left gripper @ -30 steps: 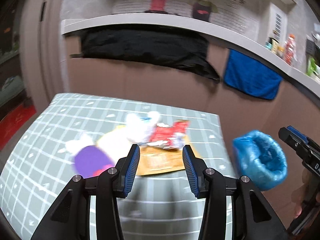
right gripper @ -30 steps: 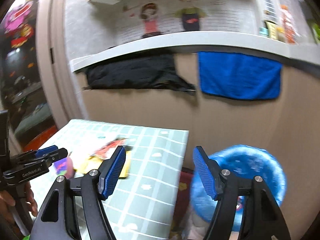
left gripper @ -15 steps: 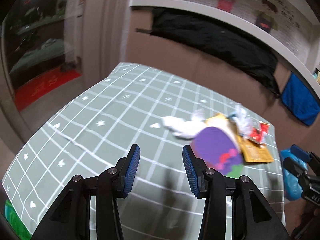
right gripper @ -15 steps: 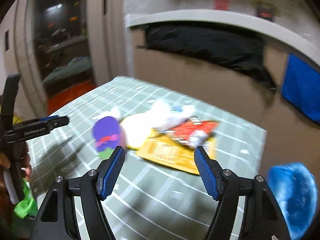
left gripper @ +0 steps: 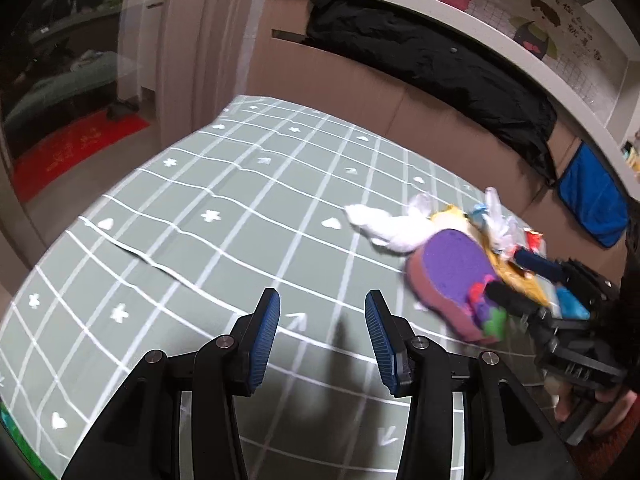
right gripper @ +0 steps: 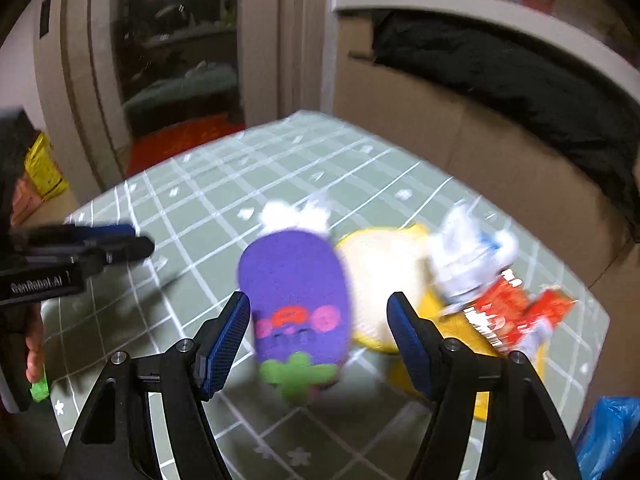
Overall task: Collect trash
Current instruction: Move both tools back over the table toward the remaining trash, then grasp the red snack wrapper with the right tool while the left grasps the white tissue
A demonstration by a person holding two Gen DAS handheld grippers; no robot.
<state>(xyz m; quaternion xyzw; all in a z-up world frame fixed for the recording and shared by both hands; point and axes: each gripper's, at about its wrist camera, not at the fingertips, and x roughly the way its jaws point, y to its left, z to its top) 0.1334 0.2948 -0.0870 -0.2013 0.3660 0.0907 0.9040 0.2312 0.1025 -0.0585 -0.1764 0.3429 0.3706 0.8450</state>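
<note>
A pile of trash lies on the green checked table: a purple eggplant-shaped toy, also in the left wrist view, a white crumpled tissue, a yellow packet, a white wrapper and a red wrapper. My right gripper is open, its fingers on either side of the purple toy, not closed on it. It shows in the left wrist view at the pile. My left gripper is open and empty over bare table, left of the pile.
A blue-lined trash bin stands off the table's right edge. A brown cardboard wall with a black cloth and a blue towel runs behind the table. A red mat lies on the floor at left.
Both views swung left, from the bin side to over the table. My right gripper closed in on the pile and now straddles the purple toy. My left gripper stays open.
</note>
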